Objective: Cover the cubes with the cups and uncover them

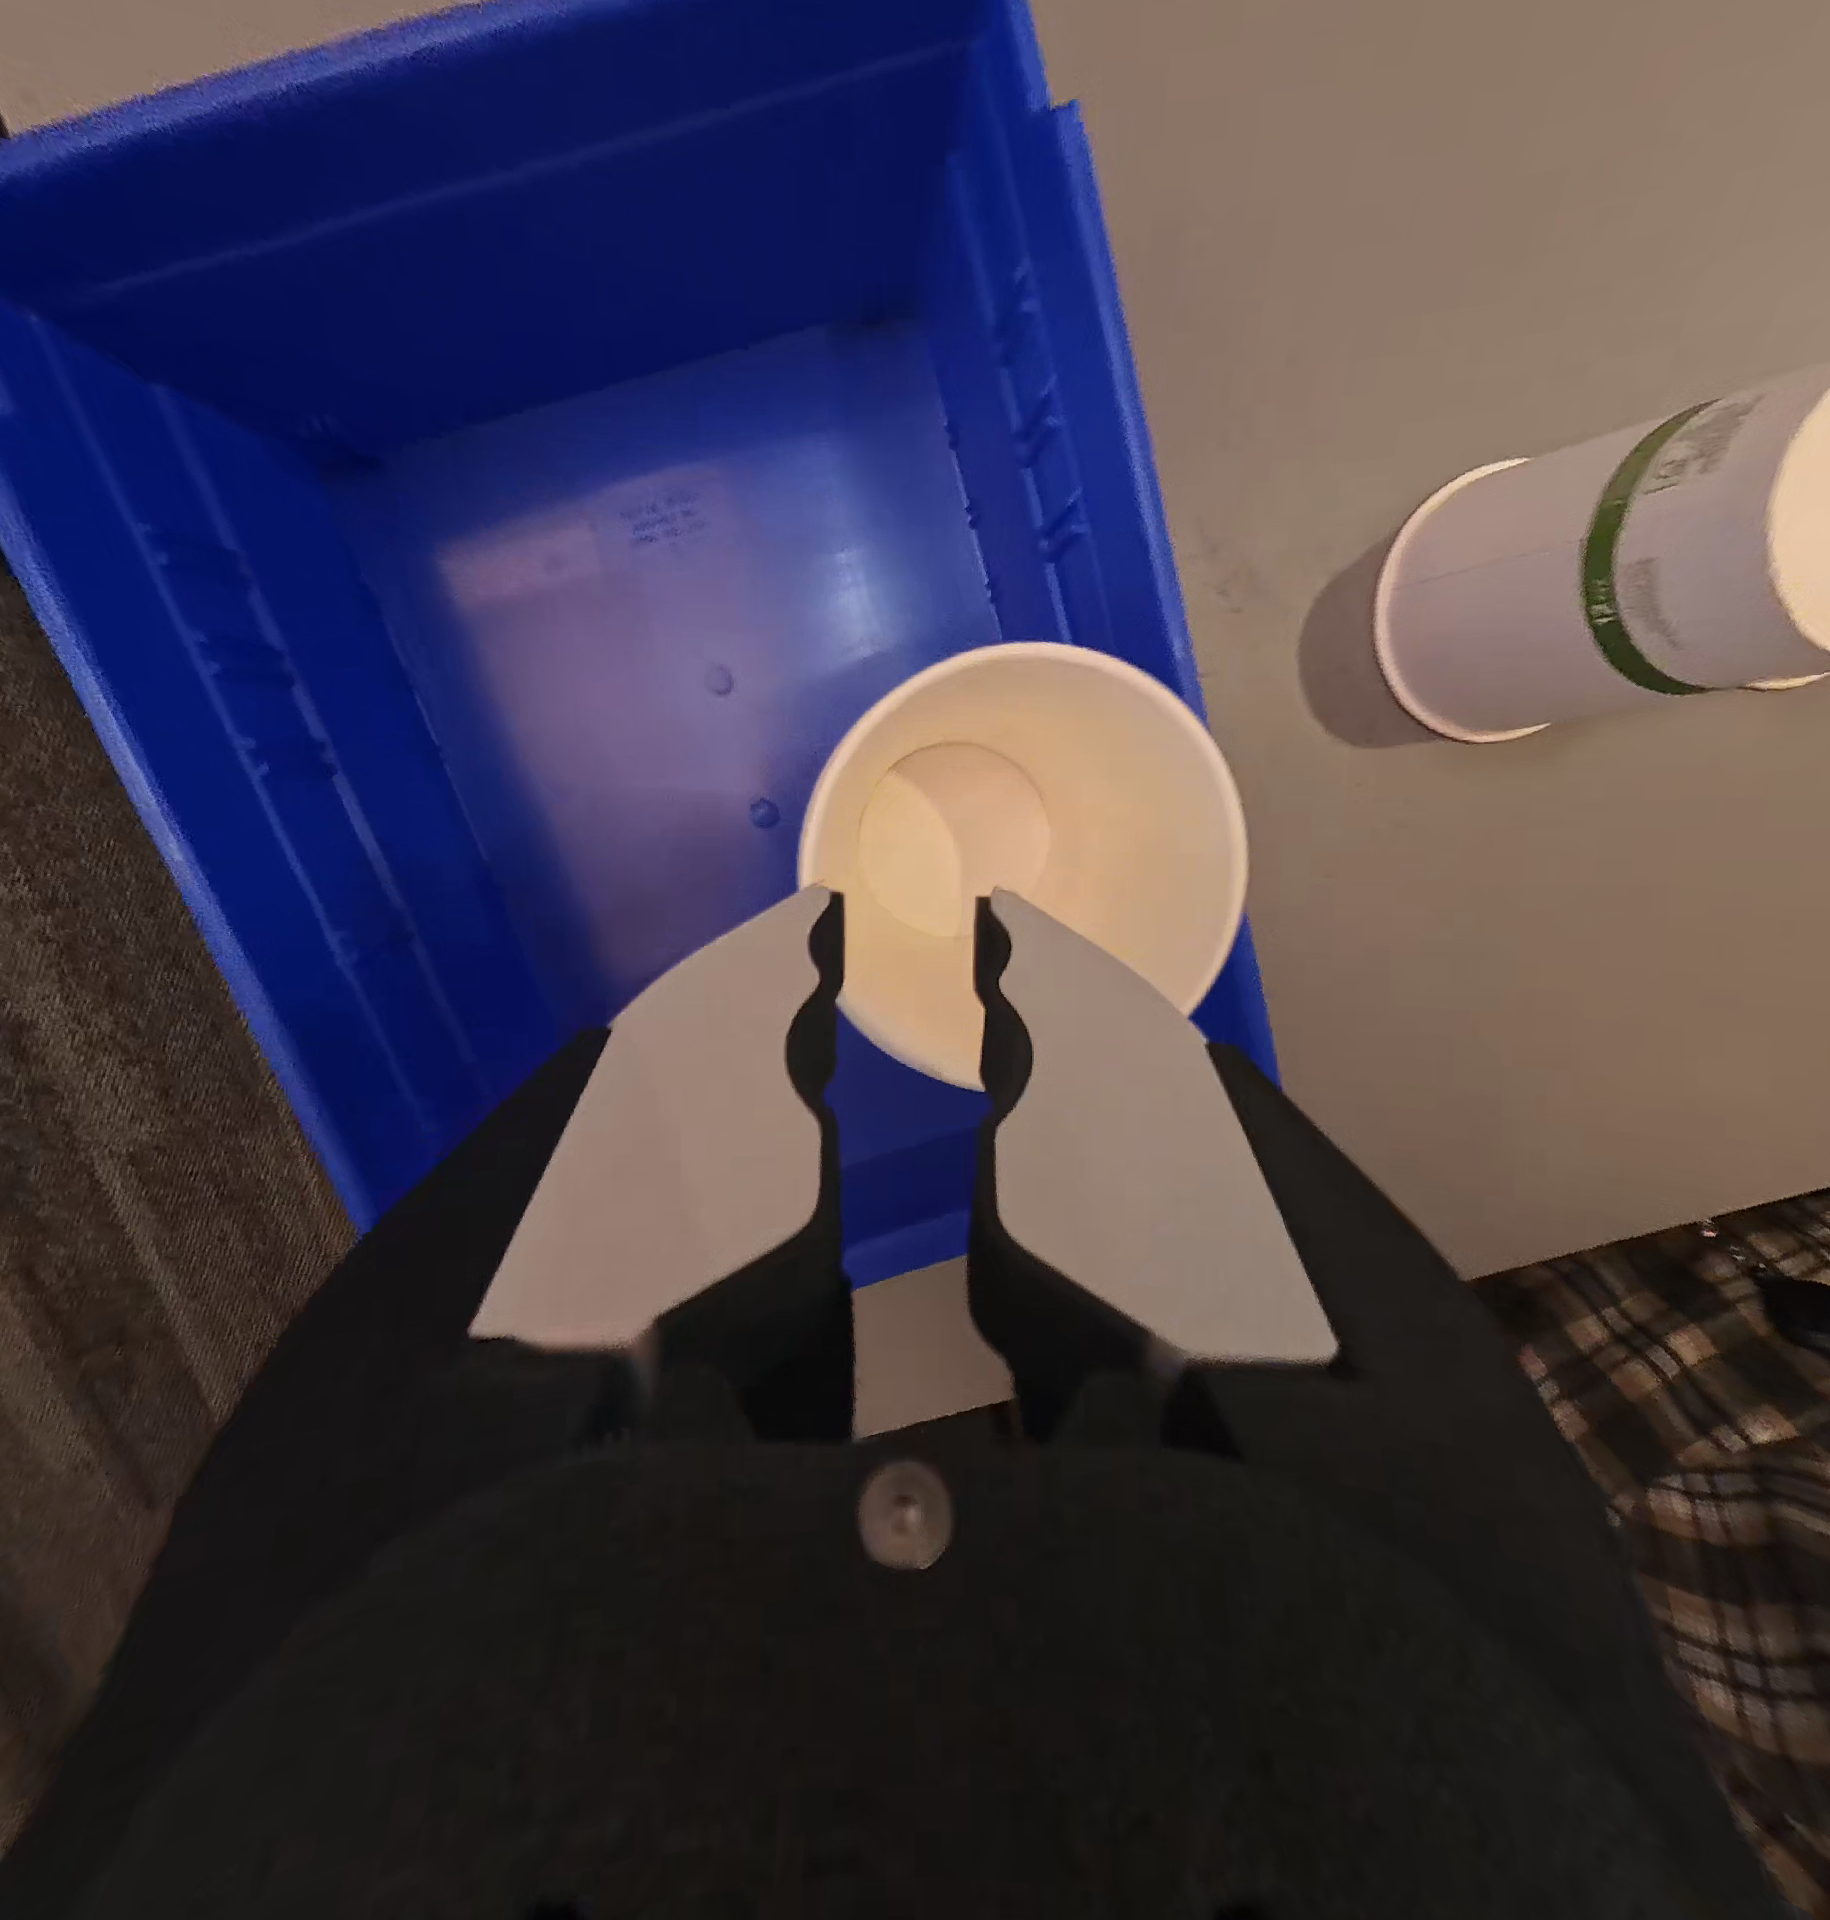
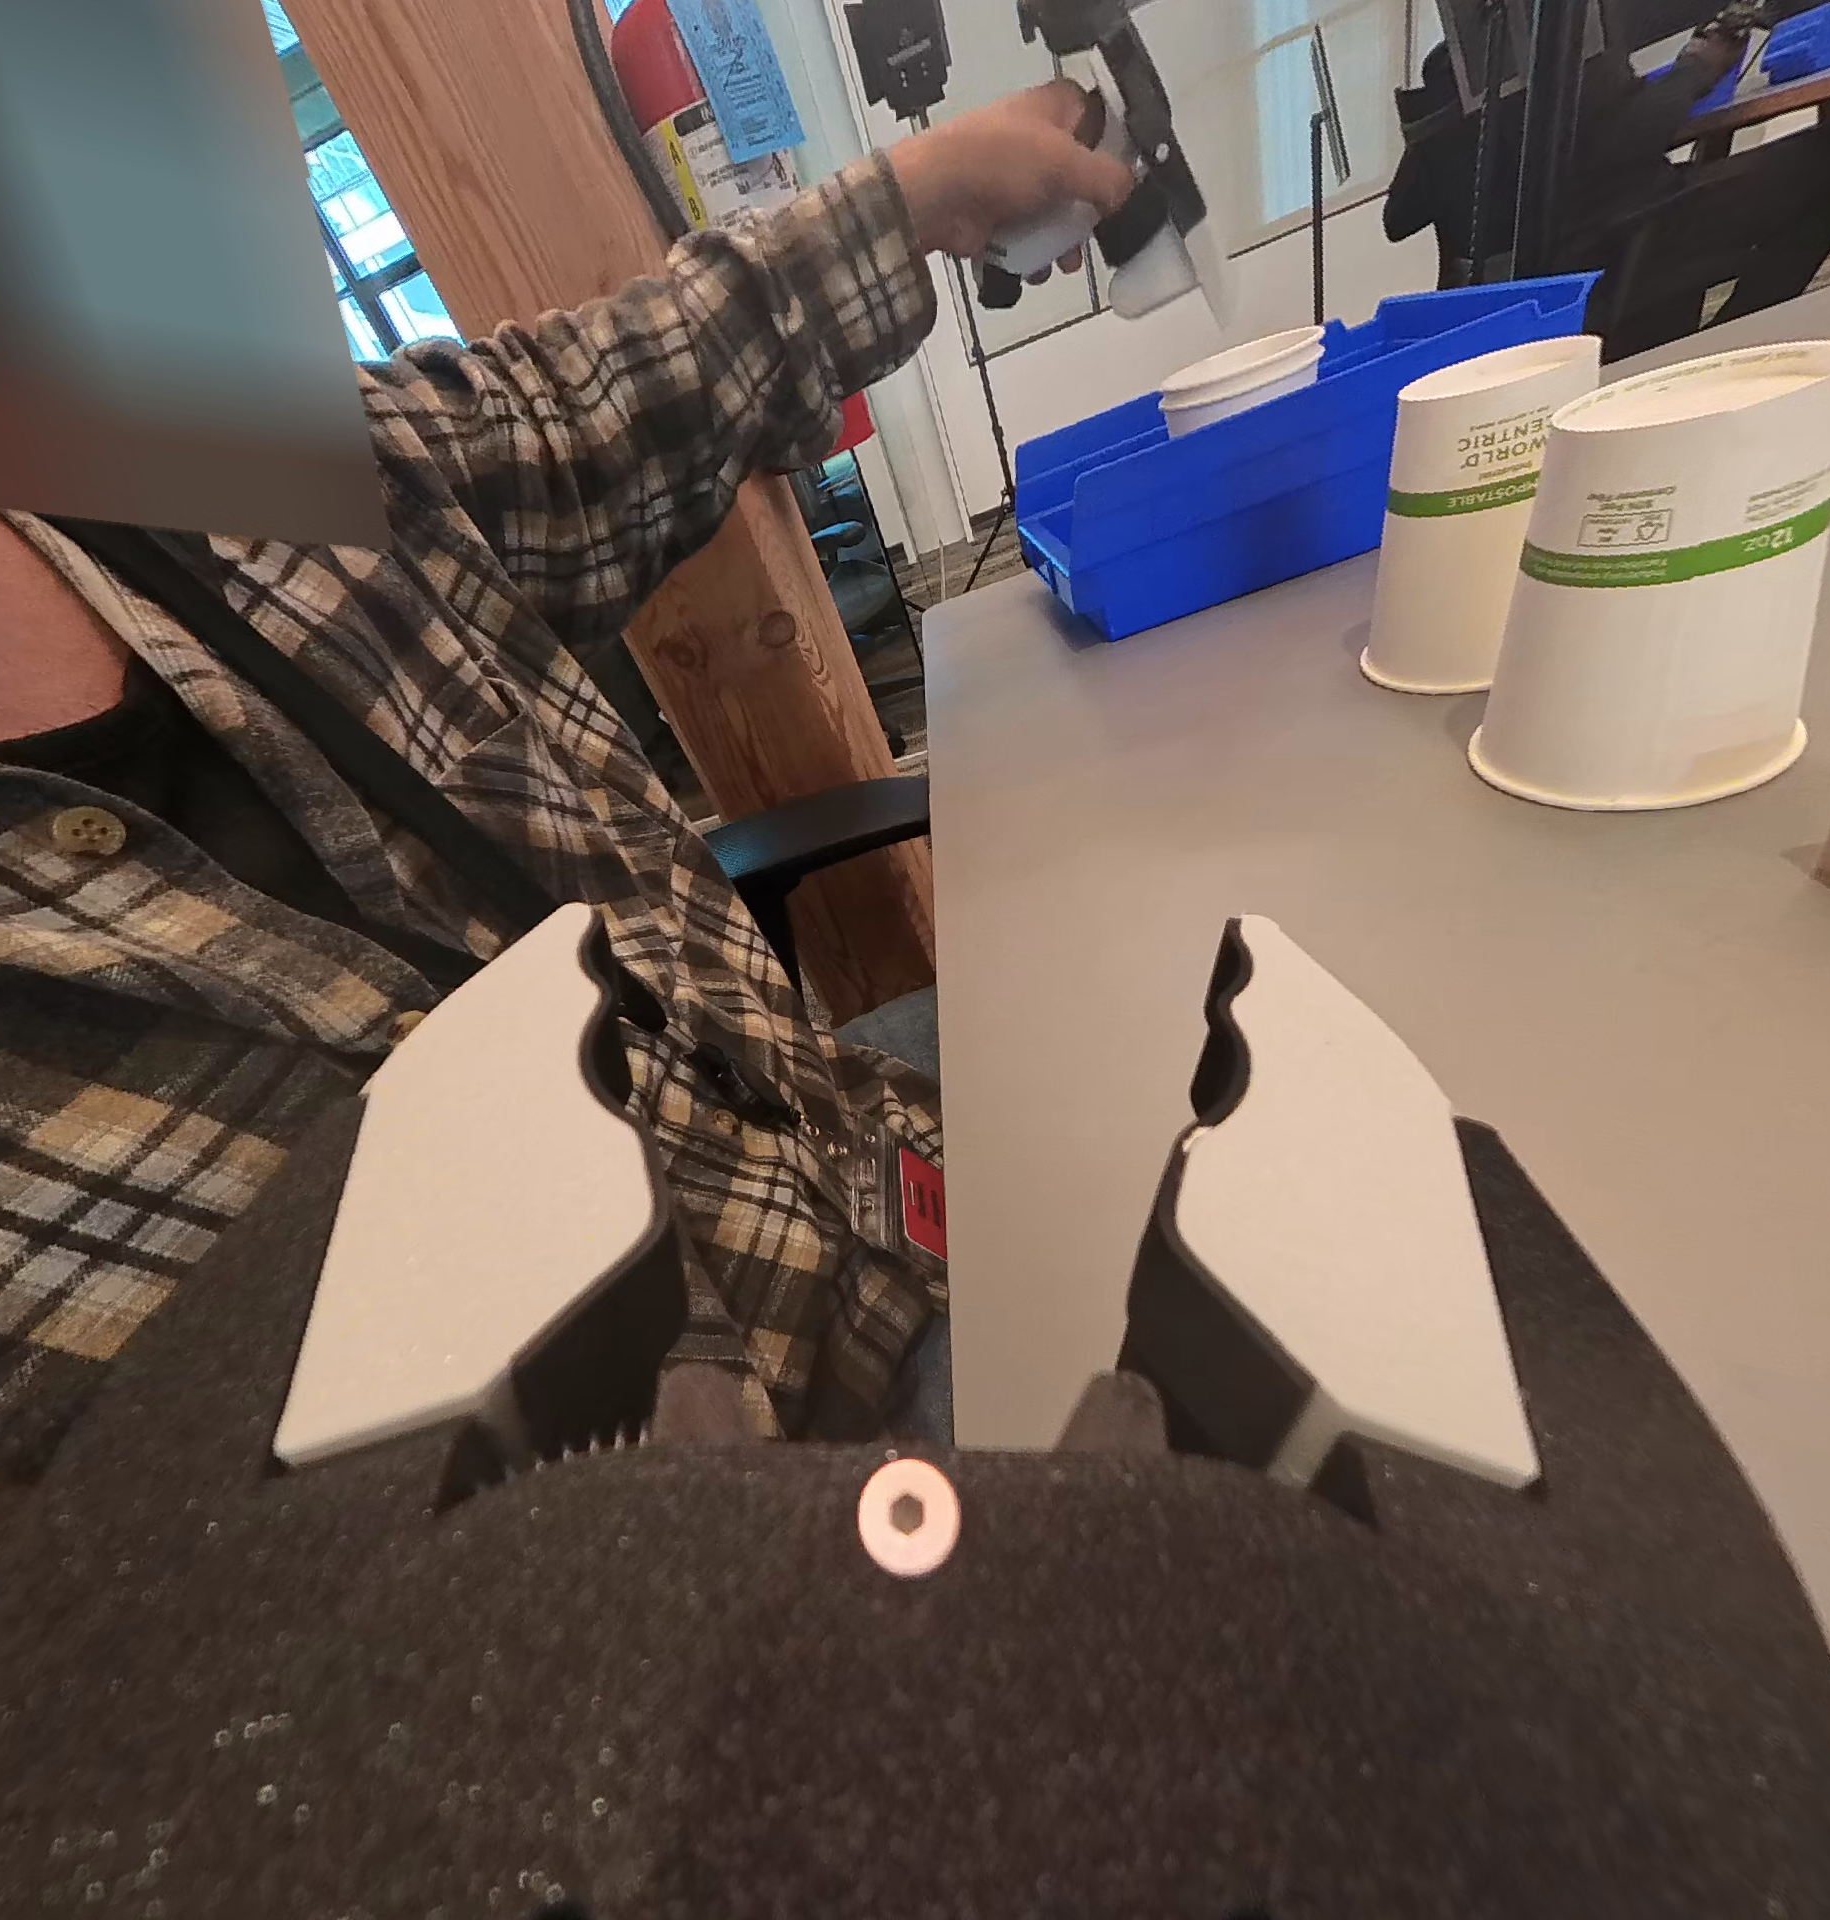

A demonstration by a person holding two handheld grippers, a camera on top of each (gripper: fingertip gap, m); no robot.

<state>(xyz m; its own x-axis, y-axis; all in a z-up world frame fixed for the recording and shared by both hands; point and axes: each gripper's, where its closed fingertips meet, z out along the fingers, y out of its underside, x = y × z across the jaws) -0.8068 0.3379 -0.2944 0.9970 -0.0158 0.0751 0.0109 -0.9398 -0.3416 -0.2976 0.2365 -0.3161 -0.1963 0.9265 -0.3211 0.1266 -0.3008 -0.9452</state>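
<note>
Left gripper (image 1: 909,899) hovering over upright paper cup (image 1: 1025,862) in blue bin (image 1: 267,644), jaws parted, gripping nothing — cup likely light, crushable; pinching rim wall gently looks best. Right gripper (image 2: 916,935) idling wide apart.

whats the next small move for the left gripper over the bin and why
Probably lower the left gripper a little and shut it on the near rim of the upright paper cup in the blue bin. Its jaws are narrowly open above the cup and, in the right wrist view, clear of it. Two inverted paper cups already stand on the grey table.
</note>
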